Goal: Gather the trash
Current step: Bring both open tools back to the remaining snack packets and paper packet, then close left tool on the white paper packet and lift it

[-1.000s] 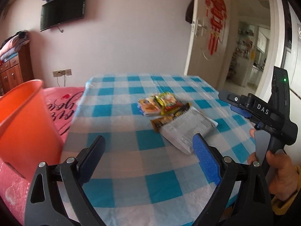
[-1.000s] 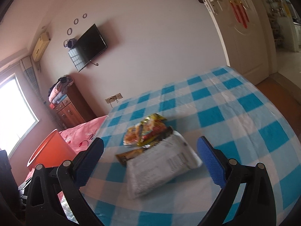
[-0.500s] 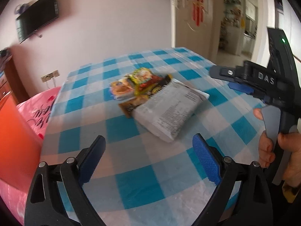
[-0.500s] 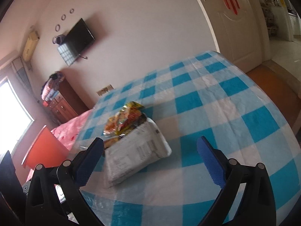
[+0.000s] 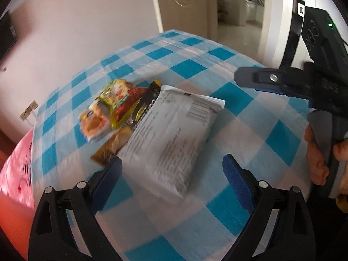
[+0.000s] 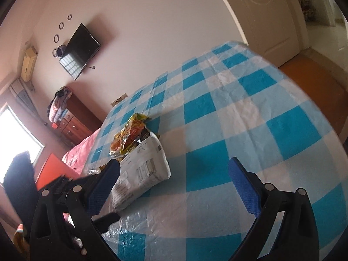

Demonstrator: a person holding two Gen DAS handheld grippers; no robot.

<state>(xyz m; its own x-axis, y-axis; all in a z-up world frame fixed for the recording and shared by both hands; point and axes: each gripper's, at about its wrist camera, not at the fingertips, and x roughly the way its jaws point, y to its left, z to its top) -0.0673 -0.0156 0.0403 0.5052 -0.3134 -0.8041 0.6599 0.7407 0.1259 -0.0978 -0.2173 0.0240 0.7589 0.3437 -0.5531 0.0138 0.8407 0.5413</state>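
A white printed wrapper (image 5: 171,134) lies on the blue-checked tablecloth (image 5: 250,130), overlapping a brown-black packet (image 5: 115,145) and yellow-orange snack packets (image 5: 108,111). My left gripper (image 5: 171,169) is open and hovers just before the white wrapper's near end, its fingers straddling that end. In the right wrist view the same white wrapper (image 6: 143,174) and snack packets (image 6: 128,134) lie left of centre. My right gripper (image 6: 174,184) is open, its left finger beside the wrapper, nothing between the fingers. In the left wrist view the right gripper's body (image 5: 304,82) appears at the right, held by a hand (image 5: 315,158).
An orange bucket (image 6: 54,171) stands left of the table beside a pink cloth (image 5: 15,174). A wooden dresser (image 6: 74,121) and a wall TV (image 6: 80,50) are at the back. An open doorway (image 5: 239,6) lies beyond the table's far right.
Both grippers have moved closer to the trash pile, so the white wrapper now looms large. The left one has swung right, leaving the bucket mostly out of its view. Both stay open.
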